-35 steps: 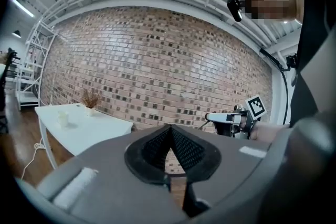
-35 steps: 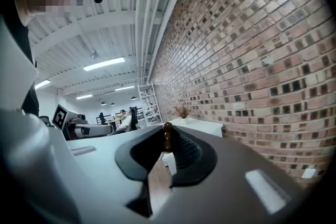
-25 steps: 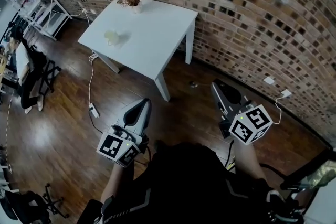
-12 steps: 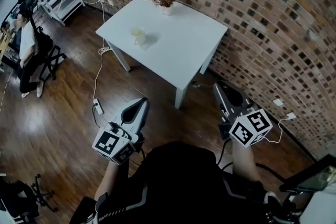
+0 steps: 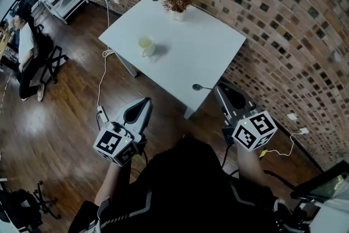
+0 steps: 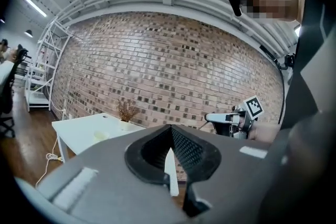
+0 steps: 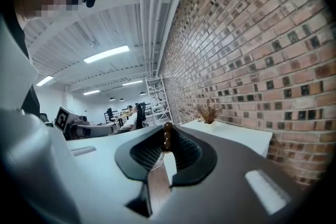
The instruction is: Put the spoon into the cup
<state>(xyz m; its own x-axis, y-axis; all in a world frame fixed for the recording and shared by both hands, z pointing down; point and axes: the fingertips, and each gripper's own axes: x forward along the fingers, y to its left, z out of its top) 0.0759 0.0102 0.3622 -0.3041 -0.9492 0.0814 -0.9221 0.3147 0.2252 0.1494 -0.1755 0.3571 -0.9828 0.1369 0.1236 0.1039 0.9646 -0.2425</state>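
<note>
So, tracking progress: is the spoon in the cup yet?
Out. The spoon is clamped in the right gripper, well apart from the cup standing on the table.

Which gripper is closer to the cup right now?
Left. In the head view the left gripper sits off the table edge nearest the cup; the right gripper, holding the spoon, is farther right.

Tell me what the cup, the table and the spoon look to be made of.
Cup: pale cream, smooth, probably glazed ceramic, though too small to be sure.
Table: flat matte white top and legs, likely painted wood or laminate.
Spoon: dark grey bowl on a thin stem suggests metal; the right gripper view shows a brown beaded handle end, perhaps wood.
</note>
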